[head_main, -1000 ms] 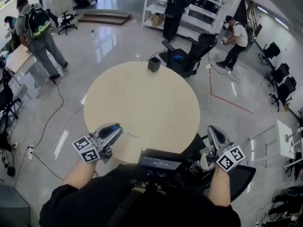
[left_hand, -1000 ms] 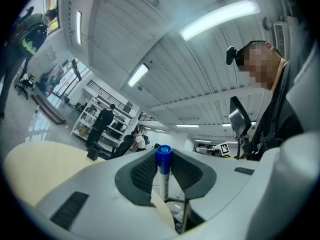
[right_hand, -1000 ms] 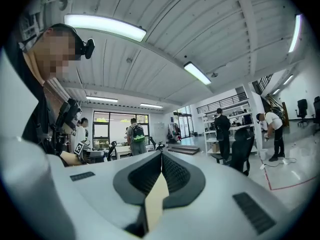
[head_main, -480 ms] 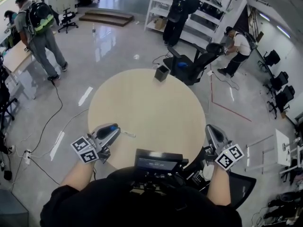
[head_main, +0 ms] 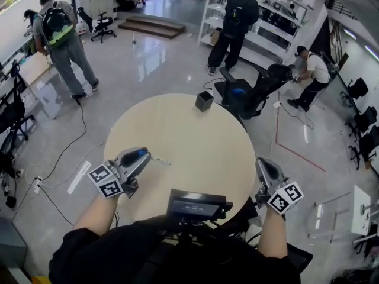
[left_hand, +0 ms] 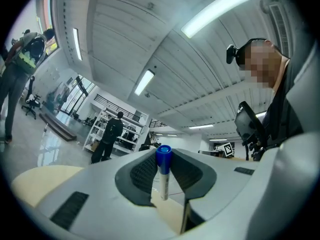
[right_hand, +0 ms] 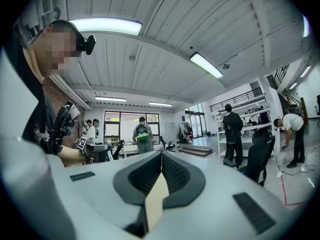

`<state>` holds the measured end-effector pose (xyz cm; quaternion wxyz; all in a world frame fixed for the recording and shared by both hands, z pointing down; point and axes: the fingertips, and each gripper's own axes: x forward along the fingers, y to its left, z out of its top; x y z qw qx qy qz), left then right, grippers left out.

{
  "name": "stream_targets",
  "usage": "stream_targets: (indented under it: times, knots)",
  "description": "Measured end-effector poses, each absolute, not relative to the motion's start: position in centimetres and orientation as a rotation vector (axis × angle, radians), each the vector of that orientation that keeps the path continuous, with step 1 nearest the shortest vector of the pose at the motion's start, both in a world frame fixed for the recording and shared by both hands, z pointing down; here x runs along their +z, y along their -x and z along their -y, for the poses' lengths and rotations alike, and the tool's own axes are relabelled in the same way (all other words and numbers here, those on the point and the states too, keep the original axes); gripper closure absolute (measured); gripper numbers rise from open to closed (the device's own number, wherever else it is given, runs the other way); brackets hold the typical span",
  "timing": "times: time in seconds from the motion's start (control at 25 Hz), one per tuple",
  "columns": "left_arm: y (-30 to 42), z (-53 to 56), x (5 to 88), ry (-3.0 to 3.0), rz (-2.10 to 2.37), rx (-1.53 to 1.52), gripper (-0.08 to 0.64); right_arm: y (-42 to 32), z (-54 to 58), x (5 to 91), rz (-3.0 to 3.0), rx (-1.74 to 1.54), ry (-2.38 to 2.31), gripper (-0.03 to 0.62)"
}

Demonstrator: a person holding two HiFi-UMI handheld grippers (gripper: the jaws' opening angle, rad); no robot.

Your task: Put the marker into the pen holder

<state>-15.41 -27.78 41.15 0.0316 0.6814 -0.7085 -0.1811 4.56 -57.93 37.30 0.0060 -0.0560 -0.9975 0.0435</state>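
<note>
Two grippers at the bench's near side; left gripper fingers slightly apart, clamped on the blue-capped marker; right gripper fingers pressed together, empty; pen holder at far rim.

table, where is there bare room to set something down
Nearly all of the table is bare: the whole middle, between the pen holder at the far edge and the left hand-held gripper with its marker at the near left. The right side is free too. Only the near left rim is busy.
</note>
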Motion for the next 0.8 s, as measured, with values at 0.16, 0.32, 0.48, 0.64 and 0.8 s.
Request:
stream_targets:
  times: [0.16, 0.32, 0.48, 0.64, 0.8]
  knots:
    - [14.6, 32.4, 39.4, -2.050, 2.251, -0.511, 0.476, -4.0, 62.7, 36.5, 3.141, 0.118, 0.266, 0.586]
    - [13.9, 35.6, 38.4, -2.031, 2.262, -0.447, 0.476, -3.1, 65.4, 35.8, 3.157, 0.092, 0.312, 0.586]
    - [14.7, 37.2, 37.2, -2.074, 2.256, -0.403, 0.476, -1.5, 66.3, 35.4, 3.181, 0.075, 0.300, 0.586]
    - [17.1, 38.1, 35.5, -2.124, 2.251, -0.385, 0.476, 0.9, 65.5, 35.7, 3.182, 0.088, 0.295, 0.587]
    - [20.0, 39.5, 33.1, -2.194, 2.266, -0.330, 0.476, 3.3, 65.5, 35.0, 3.181, 0.059, 0.269, 0.587]
